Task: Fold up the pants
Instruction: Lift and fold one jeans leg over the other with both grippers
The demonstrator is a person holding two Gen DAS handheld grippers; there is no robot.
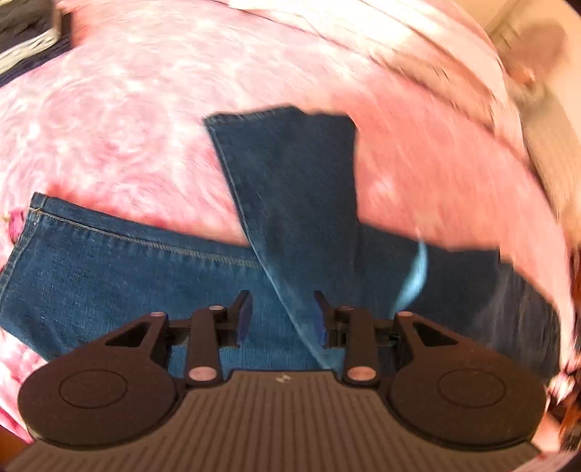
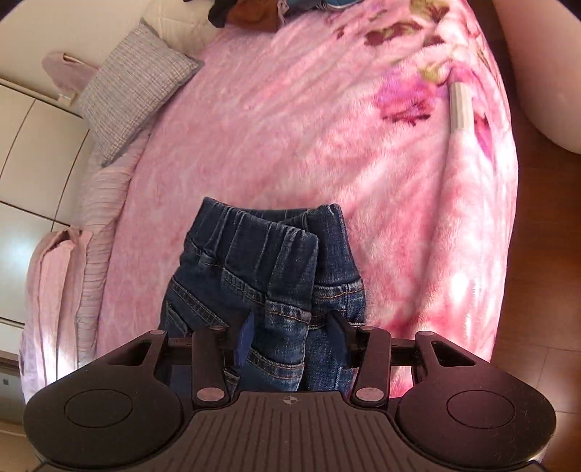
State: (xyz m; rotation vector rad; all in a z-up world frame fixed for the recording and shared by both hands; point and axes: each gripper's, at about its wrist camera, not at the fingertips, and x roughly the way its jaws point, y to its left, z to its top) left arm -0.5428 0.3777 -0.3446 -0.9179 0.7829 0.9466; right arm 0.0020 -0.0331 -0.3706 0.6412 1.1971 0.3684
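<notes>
Your left tongs (image 1: 282,315) stand partly apart above the jeans (image 1: 152,276), pointing steeply down at the denim; a fold edge of the cloth runs between the blue pads (image 1: 244,316), but the pads do not press on it, so nothing is held there. In the left wrist view, one leg (image 1: 290,181) lies up and away from you across the pink blanket (image 1: 127,127), and the other leg stretches out to the left, its hem and orange stitching plain to see; much of this view is blurred. Your right tongs (image 2: 290,334) are parted at a middling width over the waist end of the jeans (image 2: 254,261), where the elastic waistband is bunched and doubled over itself. Denim sits between the fingers (image 2: 244,337), yet the pads look clear of it rather than clamped. The jeans lie on the bed, on the pink floral blanket, near its close edge. A grey checked pillow (image 2: 134,87) rests at the far left corner of the bed, and a heap of dark clothes (image 2: 250,14) sits at the far end
</notes>
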